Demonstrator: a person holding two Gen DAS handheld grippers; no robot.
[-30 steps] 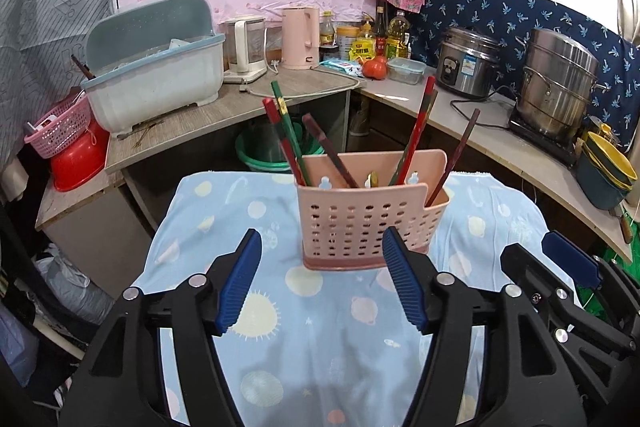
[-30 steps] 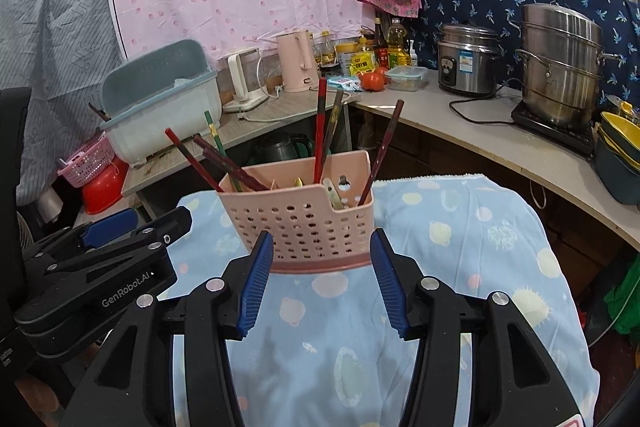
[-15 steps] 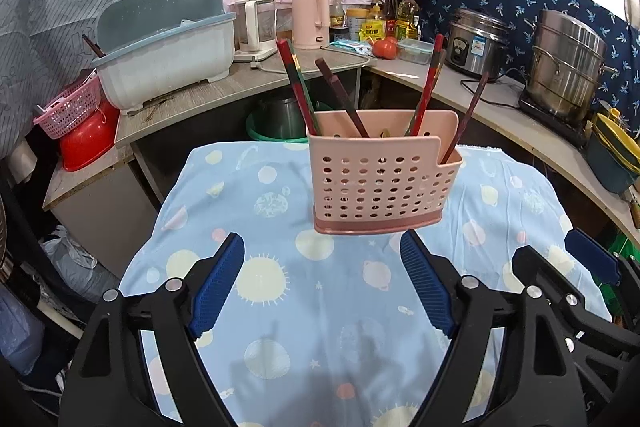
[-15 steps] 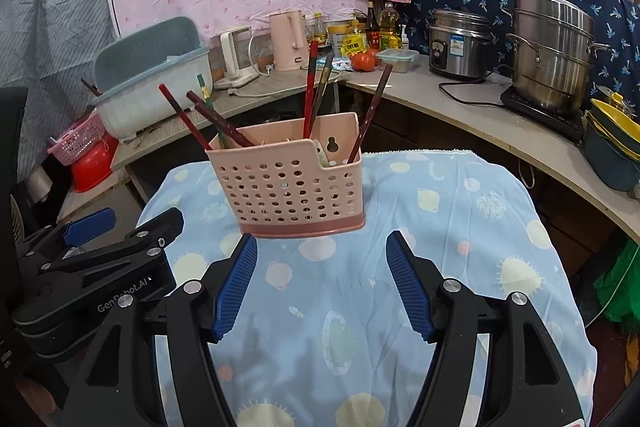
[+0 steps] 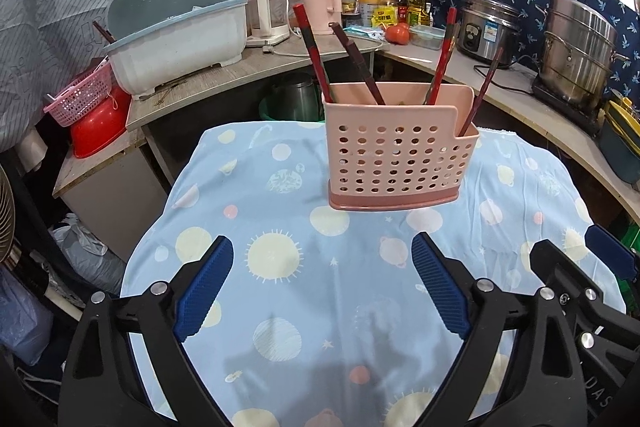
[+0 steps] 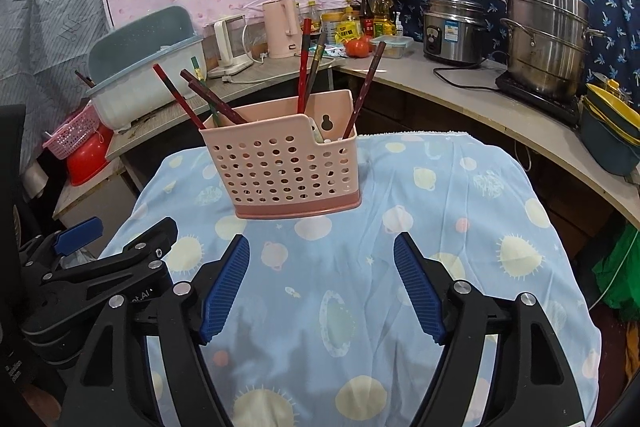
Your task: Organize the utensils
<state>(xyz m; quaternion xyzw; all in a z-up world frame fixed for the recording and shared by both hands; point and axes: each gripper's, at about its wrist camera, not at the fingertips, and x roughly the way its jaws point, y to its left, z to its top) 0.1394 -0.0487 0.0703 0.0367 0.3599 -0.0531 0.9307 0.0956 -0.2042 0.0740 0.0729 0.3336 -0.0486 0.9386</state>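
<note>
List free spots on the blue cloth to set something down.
Bare cloth right of the pink caddy, out to the cloth's edge; bare cloth left of it too; open strip between caddy and both tongs. Crowded: the counter behind, with cookers, bottles and kettles.

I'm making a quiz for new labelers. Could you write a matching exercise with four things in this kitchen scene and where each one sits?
Things:
1. pink utensil caddy
2. tomato
3. steel steamer pot
4. red basin

Places:
A. right counter, on a cooktop
B. on the blue patterned cloth
C. low shelf at left, under a pink basket
D. counter corner, beside bottles

Pairs: 1-B, 2-D, 3-A, 4-C
</note>
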